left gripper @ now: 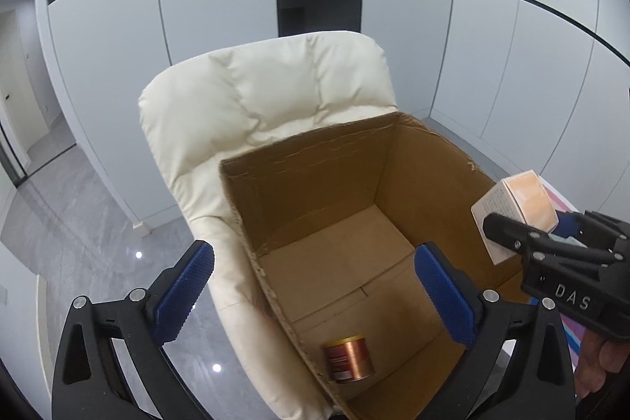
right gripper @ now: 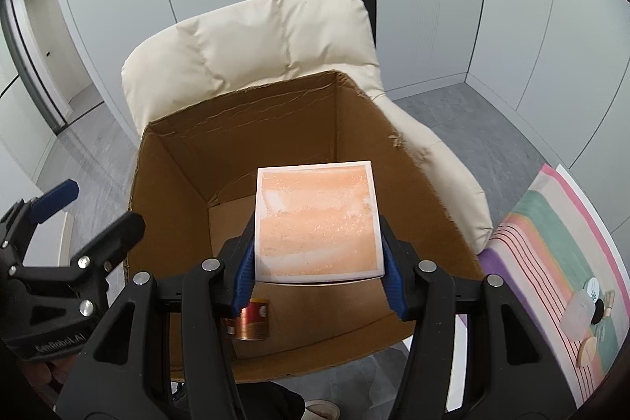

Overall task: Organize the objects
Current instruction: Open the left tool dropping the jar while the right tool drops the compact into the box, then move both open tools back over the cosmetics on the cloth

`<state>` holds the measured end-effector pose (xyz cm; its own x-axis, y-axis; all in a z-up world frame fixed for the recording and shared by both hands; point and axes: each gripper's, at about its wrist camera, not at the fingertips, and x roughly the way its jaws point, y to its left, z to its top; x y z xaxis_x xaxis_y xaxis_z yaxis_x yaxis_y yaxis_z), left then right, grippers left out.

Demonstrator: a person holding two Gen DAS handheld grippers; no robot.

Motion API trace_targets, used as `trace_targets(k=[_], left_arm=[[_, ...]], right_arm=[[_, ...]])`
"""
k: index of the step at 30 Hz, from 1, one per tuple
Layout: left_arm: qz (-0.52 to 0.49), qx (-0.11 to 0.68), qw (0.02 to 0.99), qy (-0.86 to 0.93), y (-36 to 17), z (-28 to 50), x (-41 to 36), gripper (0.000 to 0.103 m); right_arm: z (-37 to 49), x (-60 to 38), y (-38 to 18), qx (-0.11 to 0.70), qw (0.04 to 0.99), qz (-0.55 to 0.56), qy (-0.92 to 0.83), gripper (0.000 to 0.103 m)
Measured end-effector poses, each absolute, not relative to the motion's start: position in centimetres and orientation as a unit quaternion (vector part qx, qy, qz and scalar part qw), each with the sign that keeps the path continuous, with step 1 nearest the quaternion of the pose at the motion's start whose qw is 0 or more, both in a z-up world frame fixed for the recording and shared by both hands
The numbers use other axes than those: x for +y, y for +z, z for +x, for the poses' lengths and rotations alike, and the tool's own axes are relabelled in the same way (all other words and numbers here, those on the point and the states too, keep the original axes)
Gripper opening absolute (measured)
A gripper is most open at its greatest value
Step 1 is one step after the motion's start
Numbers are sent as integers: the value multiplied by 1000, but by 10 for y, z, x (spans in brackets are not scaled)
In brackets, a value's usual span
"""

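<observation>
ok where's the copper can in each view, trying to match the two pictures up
Left wrist view: the can lies on its side on the box floor, bottom centre, near the box's left wall.
Right wrist view: the can is low and left of centre, partly hidden behind the right claw's left finger.
Shared landmark: the cardboard box on the cream chair.
</observation>
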<state>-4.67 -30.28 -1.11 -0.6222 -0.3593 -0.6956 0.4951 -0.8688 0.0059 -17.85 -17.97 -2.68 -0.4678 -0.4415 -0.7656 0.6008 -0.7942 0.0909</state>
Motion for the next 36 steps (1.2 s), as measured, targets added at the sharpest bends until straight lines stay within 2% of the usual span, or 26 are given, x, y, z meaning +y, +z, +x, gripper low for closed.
trace_targets(k=[5,8,11,15,18,24,26,36], left_arm=[[364,104,242,-893,-13,-46,-309,103],[367,102,240,-893,-15,-47,-307,103],[367,101,238,-893,-16,-49,-304,103],[367,101,237,-894,-16,-53,-300,103],[370,104,231,-894,-17,-58,-294,103],[373,102,217,-896,-17,-71,-278,103],[370,98,215,-899,-16,-75,-270,103],[371,87,181,-906,-16,-96,-237,103]], right_arm=[[-178,-182,-28,96,315,409,-851,57],[-182,-176,-28,85,309,409,-855,72],[-184,-170,-27,78,301,409,-858,76],[-185,-164,-25,82,294,404,-862,90],[-186,-157,-24,88,286,398,-867,95],[-191,-133,-23,80,262,393,-878,96],[-195,-122,-22,70,250,394,-882,103],[-208,-74,-21,52,199,398,-894,103]])
